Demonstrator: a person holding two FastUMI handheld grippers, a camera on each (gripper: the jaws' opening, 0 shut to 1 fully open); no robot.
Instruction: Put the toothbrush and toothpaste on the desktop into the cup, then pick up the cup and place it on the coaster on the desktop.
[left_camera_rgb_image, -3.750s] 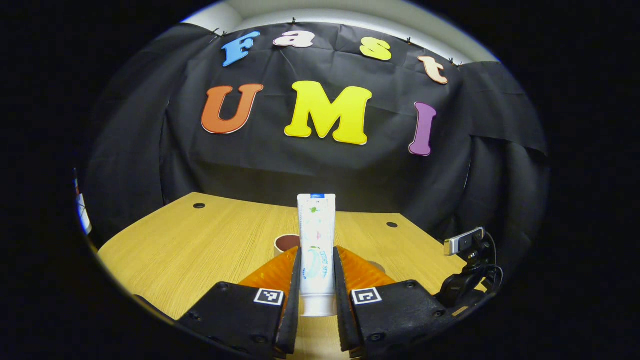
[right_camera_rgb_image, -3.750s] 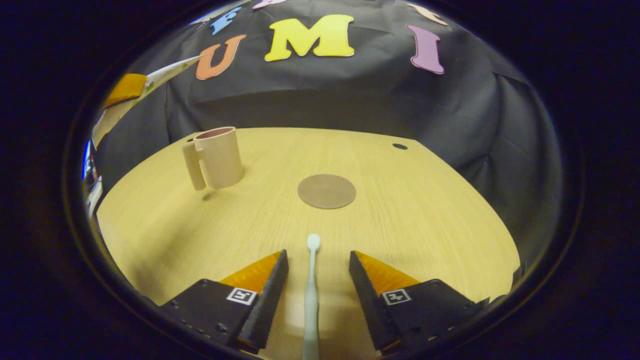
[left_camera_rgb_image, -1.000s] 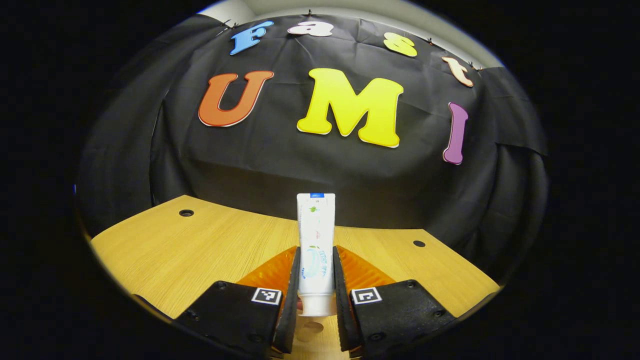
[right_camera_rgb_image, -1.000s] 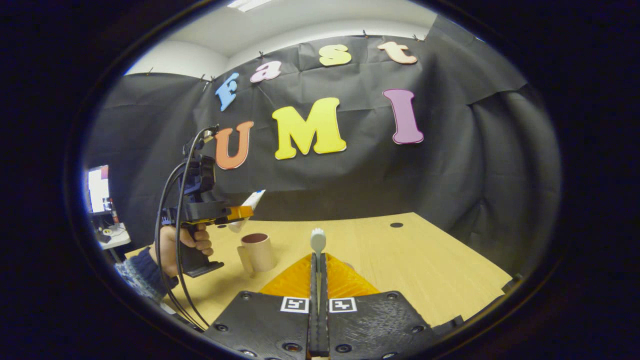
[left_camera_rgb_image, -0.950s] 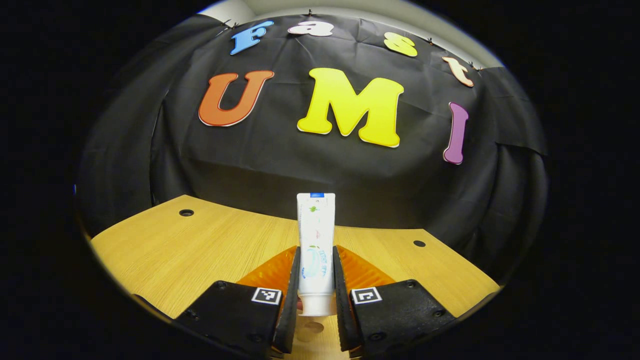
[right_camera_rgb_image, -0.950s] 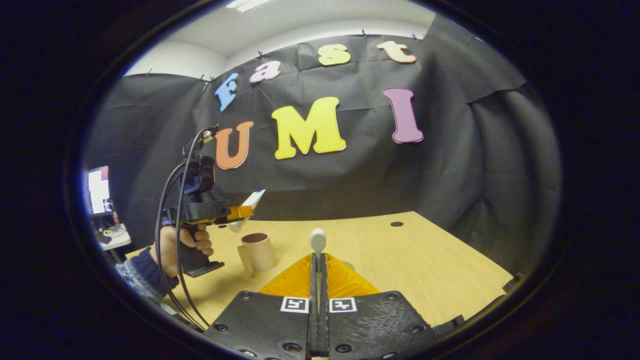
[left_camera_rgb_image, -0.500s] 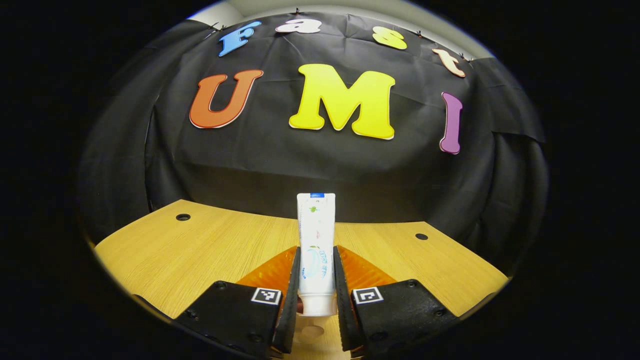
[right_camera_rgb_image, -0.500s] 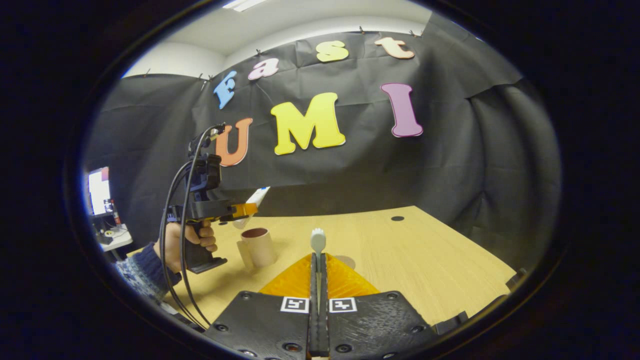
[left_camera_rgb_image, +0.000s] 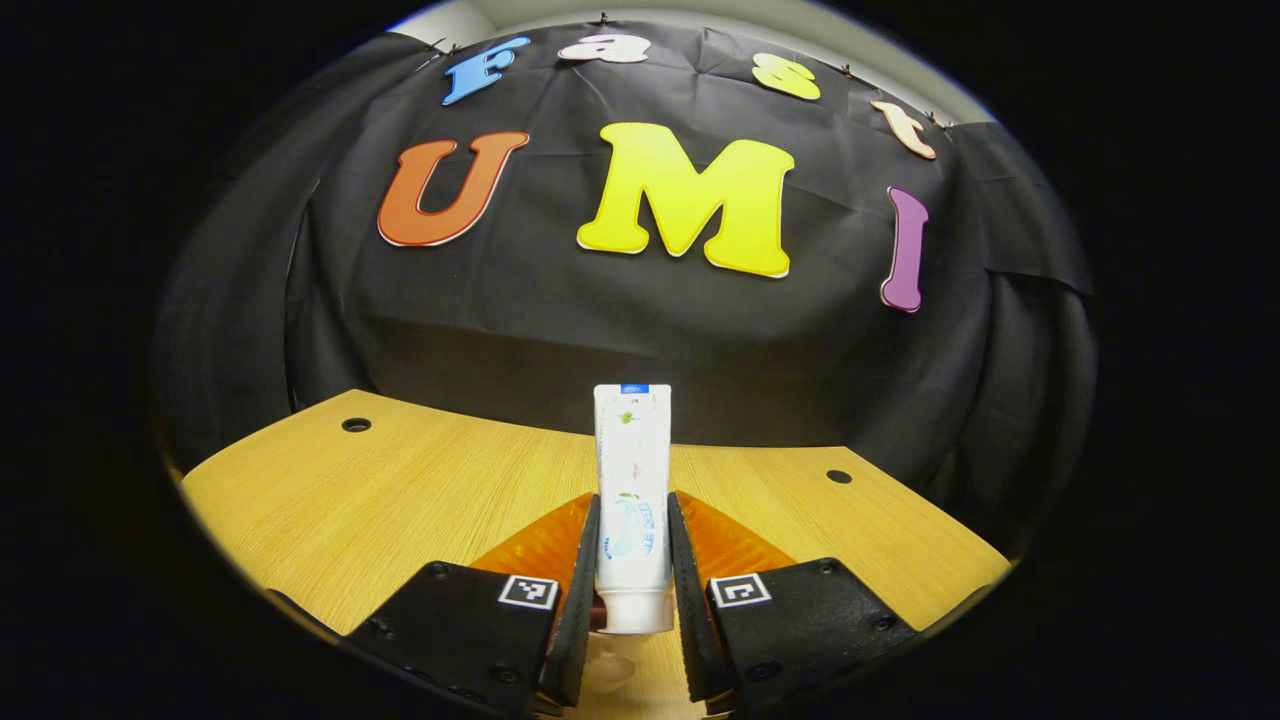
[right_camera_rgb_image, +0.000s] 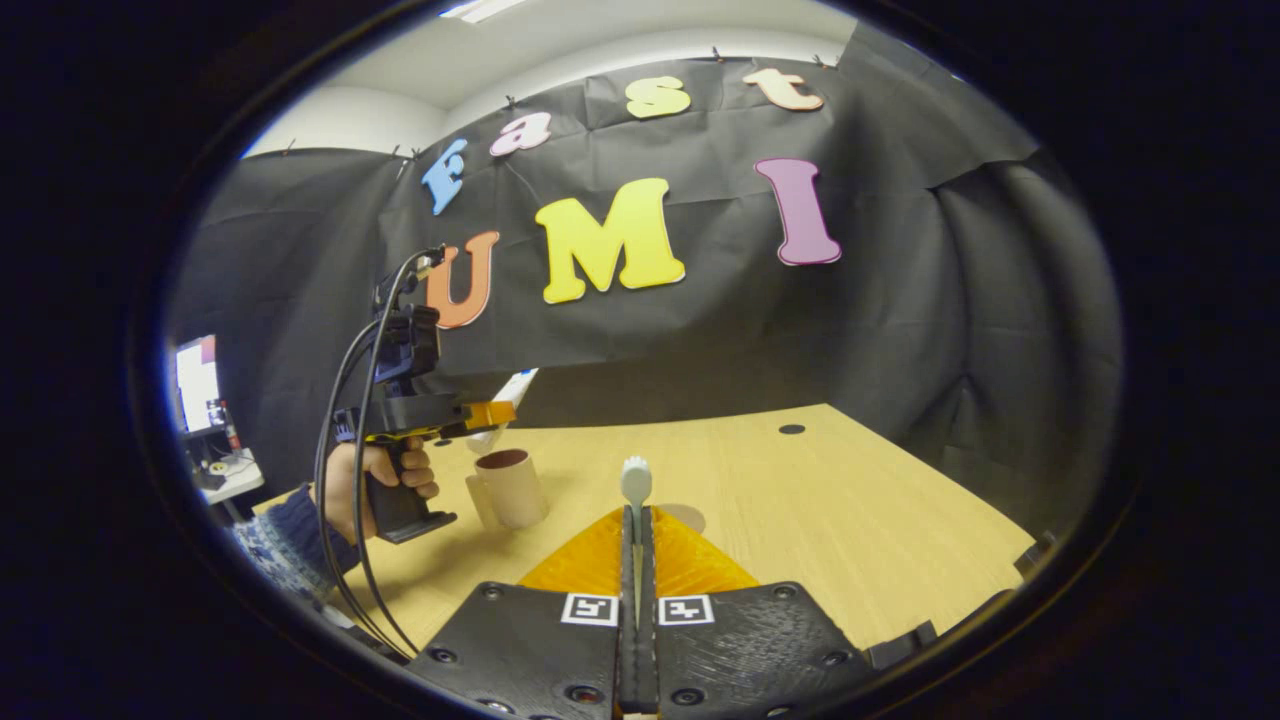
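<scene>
At the bottom centre of the left gripper view, the left gripper (left_camera_rgb_image: 633, 545) clamps the toothpaste (left_camera_rgb_image: 632, 500) between both fingers; the tube stands upright, cap end down at the finger bases, flat crimped end rising to mid-frame in front of the black cloth wall (left_camera_rgb_image: 620, 310). Beyond the fingers the wooden desktop (left_camera_rgb_image: 400, 490) stretches across the lower half, with two small dark holes near its far edge. A pale rounded shape shows below the cap, between the fingers, too cramped to identify.

At the bottom centre of the right gripper view, the right gripper (right_camera_rgb_image: 636, 525) is closed narrowly on the toothbrush (right_camera_rgb_image: 636, 500), whose head pokes up above the fingertips; its handle is hidden between the fingers. This view adds more: at centre left a hand (right_camera_rgb_image: 385, 480) with a dark sleeve holds the other gripper above the cup (right_camera_rgb_image: 508, 487), the tube slanting up from it. The cup stands upright on the desktop, left of centre, handle turned left. Just right of the toothbrush head an edge of the coaster (right_camera_rgb_image: 688, 517) peeks out, mostly covered by the fingers. A lit screen (right_camera_rgb_image: 196, 380) sits at the far left edge, blurred.
</scene>
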